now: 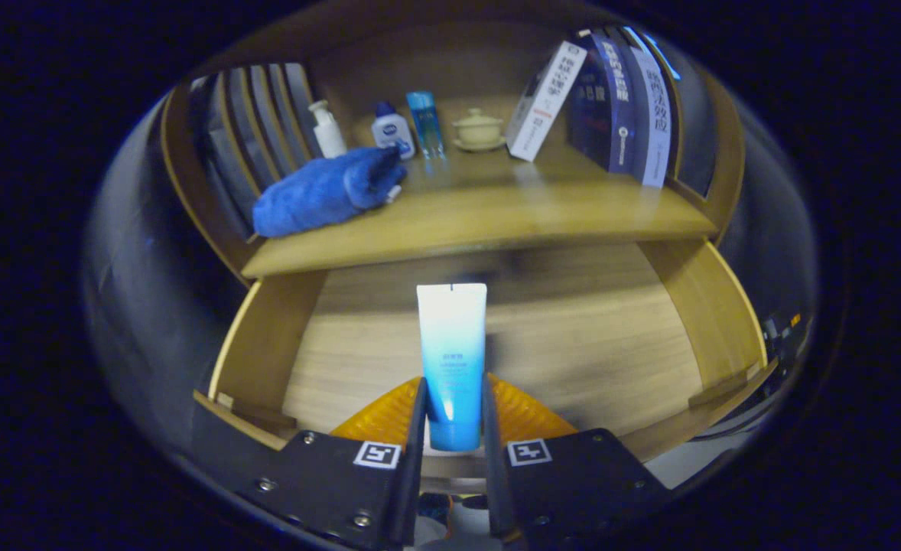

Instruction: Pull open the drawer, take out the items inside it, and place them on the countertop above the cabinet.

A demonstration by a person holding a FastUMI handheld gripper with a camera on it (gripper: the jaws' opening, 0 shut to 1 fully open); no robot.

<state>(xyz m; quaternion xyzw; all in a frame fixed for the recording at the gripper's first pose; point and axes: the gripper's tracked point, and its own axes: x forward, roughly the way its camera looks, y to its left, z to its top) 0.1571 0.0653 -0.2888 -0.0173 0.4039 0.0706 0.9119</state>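
gripper view looks down into the open drawer (634, 337) of a wooden cabinet, with the countertop (496, 222) above and beyond it. going from big to small: the drawer is pulled out wide and its wooden floor lies under the fingers; on the countertop there are three books (619, 99) at the right, two standing and one leaning against them, then one blue towel (320, 191) rolled at the left, one small lidded ceramic cup (479, 128) on its saucer, and three small bottles (393, 132) in a row behind the towel. the gripper (454, 405) is clamped on one blue-and-white tube (452, 352), both fingers pressing its lower part from the two sides. the long axis of the tube runs straight forward along the fingers, cap end near the gripper, flat sealed end pointing toward the countertop edge. it seems lifted a little above the drawer floor, but i cannot tell this surely. i see no other item on the visible part of the drawer floor. i judge the next move must carry the tube up and forward over the front edge of the countertop, where free wood is between the towel and the books.
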